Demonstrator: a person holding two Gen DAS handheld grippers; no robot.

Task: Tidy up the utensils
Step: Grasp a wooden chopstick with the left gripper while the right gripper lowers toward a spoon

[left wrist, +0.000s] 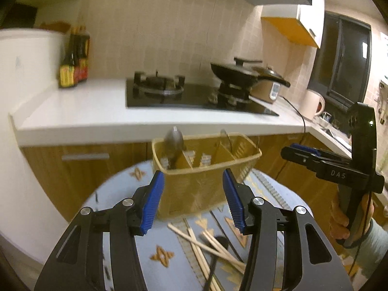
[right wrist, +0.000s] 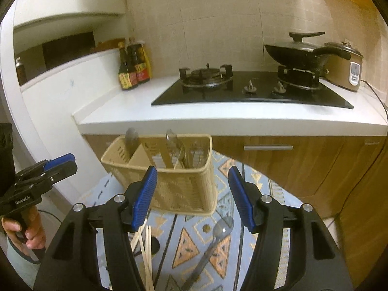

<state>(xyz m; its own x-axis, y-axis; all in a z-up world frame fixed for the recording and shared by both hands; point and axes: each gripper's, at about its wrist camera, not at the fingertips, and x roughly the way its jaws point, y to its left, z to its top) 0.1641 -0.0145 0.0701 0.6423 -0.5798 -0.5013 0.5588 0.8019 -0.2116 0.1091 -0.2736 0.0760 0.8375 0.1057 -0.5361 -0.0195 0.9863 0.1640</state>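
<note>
We hold both grippers spread and empty: the left gripper [left wrist: 194, 201], the right gripper [right wrist: 192, 196]. The caddy [right wrist: 184, 184] stands just ahead of both; chopsticks [left wrist: 206, 242] and a spoon [right wrist: 213, 237] lie below the jaws on the table [left wrist: 150, 240]

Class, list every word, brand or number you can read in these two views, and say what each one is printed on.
"DAS": on the right tool, seen from the left wrist.
"GenRobot.AI": on the left tool, seen from the right wrist.
Sauce bottles: labels too blurred to read.
Rice cooker: panel unreadable.
</note>
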